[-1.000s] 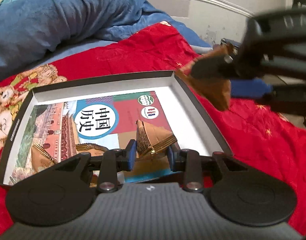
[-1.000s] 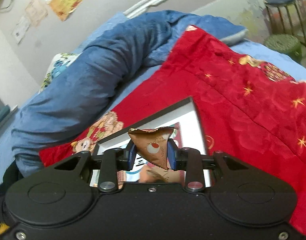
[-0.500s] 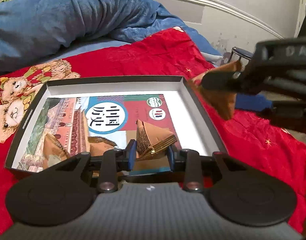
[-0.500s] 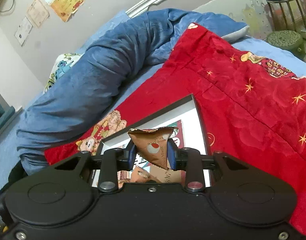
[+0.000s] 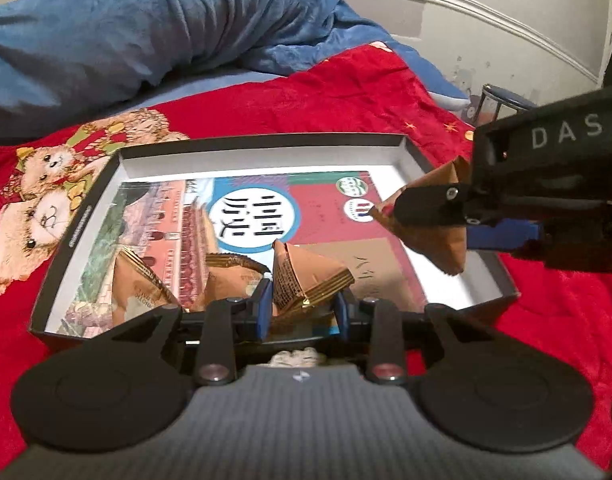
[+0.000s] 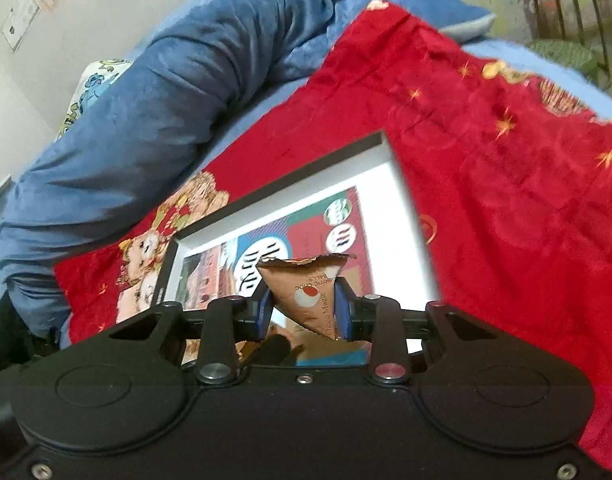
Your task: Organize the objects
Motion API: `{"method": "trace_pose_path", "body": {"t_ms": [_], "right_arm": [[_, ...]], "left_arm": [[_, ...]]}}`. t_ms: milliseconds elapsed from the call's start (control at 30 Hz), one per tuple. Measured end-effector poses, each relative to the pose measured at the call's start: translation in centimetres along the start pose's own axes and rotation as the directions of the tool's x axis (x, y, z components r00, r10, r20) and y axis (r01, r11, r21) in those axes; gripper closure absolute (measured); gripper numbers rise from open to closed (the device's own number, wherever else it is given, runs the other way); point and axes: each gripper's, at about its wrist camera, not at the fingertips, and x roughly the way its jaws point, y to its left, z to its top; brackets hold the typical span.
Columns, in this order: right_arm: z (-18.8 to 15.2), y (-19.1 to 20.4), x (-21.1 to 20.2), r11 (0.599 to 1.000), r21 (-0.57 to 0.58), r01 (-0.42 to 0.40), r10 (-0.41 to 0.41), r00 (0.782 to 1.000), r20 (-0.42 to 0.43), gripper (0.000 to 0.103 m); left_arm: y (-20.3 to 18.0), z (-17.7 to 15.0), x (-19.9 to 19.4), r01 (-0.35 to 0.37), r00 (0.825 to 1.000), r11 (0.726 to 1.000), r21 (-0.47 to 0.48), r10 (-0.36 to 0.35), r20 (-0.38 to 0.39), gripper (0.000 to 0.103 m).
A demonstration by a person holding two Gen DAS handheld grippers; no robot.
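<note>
Each hand-held gripper pinches one brown triangular packet: left hand-held gripper (image 5: pixel 303 312) with left packet (image 5: pixel 306 276) low over the box (image 5: pixel 261 142) on the bed; right hand-held gripper (image 6: pixel 303 314) with right packet (image 6: pixel 312 294) above its right side. Packets are best lowered onto bare floor beside the loose packets (image 5: pixel 141 288), then released.

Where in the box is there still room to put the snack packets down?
Inside the box, the far half of the book is bare, as is the white strip along the right wall. The near left corner is crowded: packets already lie there.
</note>
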Motion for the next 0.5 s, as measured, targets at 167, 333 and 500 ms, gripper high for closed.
{"method": "trace_pose_path", "body": {"t_ms": [167, 333, 500], "right_arm": [[-0.7, -0.5, 1.5, 0.999, 0.045, 0.017, -0.014, 0.998, -0.055, 0.072], [-0.9, -0.9, 2.4, 0.998, 0.058, 0.033, -0.029, 0.997, -0.068, 0.072], [-0.6, -1.2, 2.6, 0.997, 0.07, 0.039, -0.034, 0.996, -0.078, 0.072]], "left_arm": [[1.6, -0.6, -0.4, -0.028, 1.0, 0.999, -0.034, 0.028, 0.005, 0.067], [2.7, -0.5, -0.4, -0.035, 0.999, 0.999, -0.035, 0.035, -0.002, 0.067], [3.0, -0.5, -0.2, -0.025, 1.0, 0.999, -0.021, 0.025, -0.003, 0.067]]}}
